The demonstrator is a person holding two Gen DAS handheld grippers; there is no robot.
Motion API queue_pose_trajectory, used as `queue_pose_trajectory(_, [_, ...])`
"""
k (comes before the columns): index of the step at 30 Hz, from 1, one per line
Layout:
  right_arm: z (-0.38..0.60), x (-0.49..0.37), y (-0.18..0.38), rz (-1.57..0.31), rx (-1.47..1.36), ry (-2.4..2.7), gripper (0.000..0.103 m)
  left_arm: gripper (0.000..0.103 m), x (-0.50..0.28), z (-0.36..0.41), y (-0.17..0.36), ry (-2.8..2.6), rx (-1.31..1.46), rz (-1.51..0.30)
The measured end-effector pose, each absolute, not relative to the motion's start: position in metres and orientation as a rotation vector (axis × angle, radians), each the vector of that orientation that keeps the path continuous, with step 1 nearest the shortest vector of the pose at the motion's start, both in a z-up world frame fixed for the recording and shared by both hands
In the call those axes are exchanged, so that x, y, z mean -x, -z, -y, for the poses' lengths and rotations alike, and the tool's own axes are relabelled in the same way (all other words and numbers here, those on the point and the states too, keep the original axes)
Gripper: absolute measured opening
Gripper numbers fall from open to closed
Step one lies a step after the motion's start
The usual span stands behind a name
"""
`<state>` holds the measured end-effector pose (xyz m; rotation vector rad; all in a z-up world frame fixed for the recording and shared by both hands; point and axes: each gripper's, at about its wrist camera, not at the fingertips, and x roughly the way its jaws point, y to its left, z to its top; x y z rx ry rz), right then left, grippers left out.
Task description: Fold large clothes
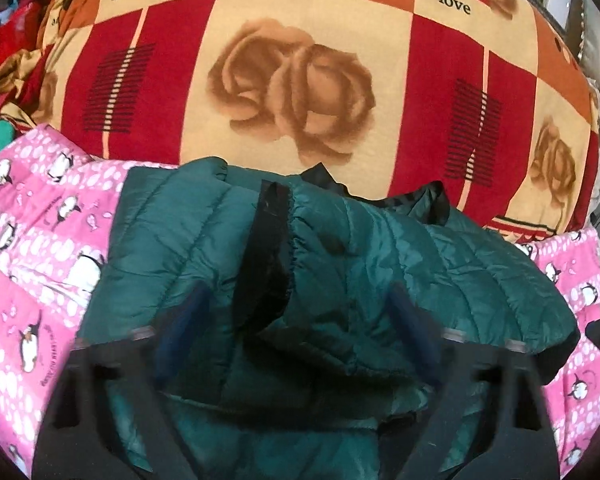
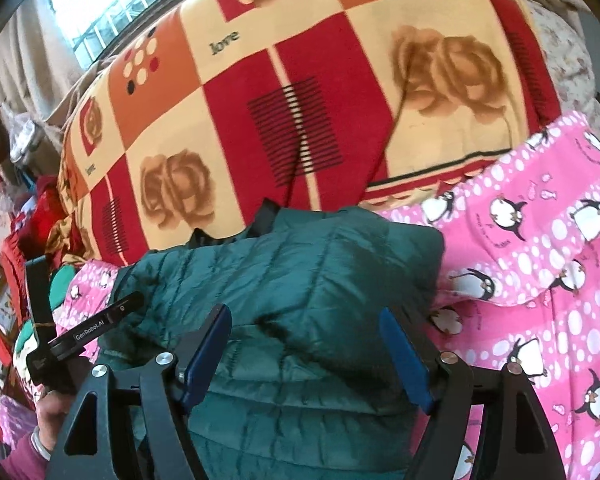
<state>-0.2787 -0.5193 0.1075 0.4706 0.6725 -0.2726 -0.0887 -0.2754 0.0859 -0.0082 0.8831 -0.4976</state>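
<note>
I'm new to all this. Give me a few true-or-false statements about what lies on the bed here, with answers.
1. The dark green quilted puffer jacket lies on a pink sheet printed with penguins. True.
2. The big blanket with red, orange and cream squares is printed with sunflowers. False: it shows brown roses and the word "love".
3. The jacket has black trim along an edge. True.
4. The right gripper is clamped shut on the blanket. False: its blue pads stand apart over the jacket.
5. The jacket hangs on a hanger. False: it lies bunched on the bed.
</note>
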Motion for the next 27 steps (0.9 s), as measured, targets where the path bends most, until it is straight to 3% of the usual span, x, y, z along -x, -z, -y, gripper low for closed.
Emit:
queue_pose_trajectory(2, [0.526,0.281,-0.105,-0.670,-0.489,0.289,0.075,0.031,0.085,0.278,-0.083,0.484,-0.011,-0.902])
queue_pose_trajectory(5, [0.537,0.287,-0.101,-0.650,-0.547,0.311,0.075,0.020,0.083,0.275,-0.087,0.495,-0.002,-0.888])
queue_pose_trajectory(14, [0.534,0.271,-0.090,-0.656,-0.587,0.282,0.075,0.014,0.083,0.240,-0.135,0.439,-0.008,-0.724])
queue_pose_trajectory(27, [0.465,0.192,-0.032,-0.839,-0.266,0.229,0.075,0.013,0.081,0.203,-0.087,0.353,-0.034,-0.803])
